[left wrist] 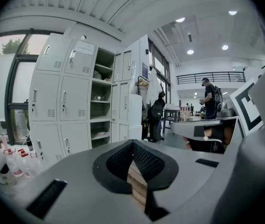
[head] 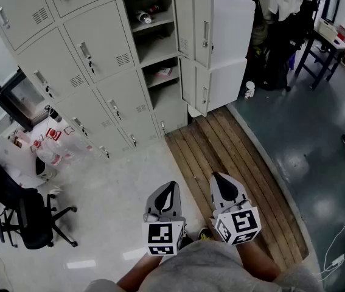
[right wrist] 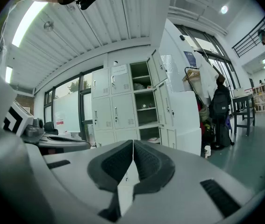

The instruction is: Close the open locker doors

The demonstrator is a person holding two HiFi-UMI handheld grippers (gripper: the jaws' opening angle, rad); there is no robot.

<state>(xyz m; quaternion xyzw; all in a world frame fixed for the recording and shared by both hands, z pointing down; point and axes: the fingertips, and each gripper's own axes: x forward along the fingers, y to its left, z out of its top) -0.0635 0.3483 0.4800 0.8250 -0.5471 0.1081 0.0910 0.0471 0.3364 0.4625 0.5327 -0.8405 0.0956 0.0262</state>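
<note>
Grippers: two, left gripper (head: 170, 187) and right gripper (head: 222, 179), side by side low in the head view, over the edge of the wooden floor strip (head: 239, 163).
Left gripper jaws: pressed together, with nothing between them (left wrist: 132, 147).
Right gripper jaws: also fully together and empty (right wrist: 132, 146).
Lockers: one grey bank (head: 99, 59), well apart from both grippers.
Closed columns: two, at the left of the bank.
Open column: one, at the right, with four stacked openings showing in the head view.
Open locker doors: swung out to the right of that column (head: 186, 26), one set above and one below. I cannot tell the exact number of leaves.
Contents: one bottle (head: 143, 17) lying on the top shelf and one pink item (head: 163, 73) lower down.
Office chair: one, black (head: 32, 221), left of the grippers.
Person: one, standing far off in the left gripper view (left wrist: 211, 99).
</note>
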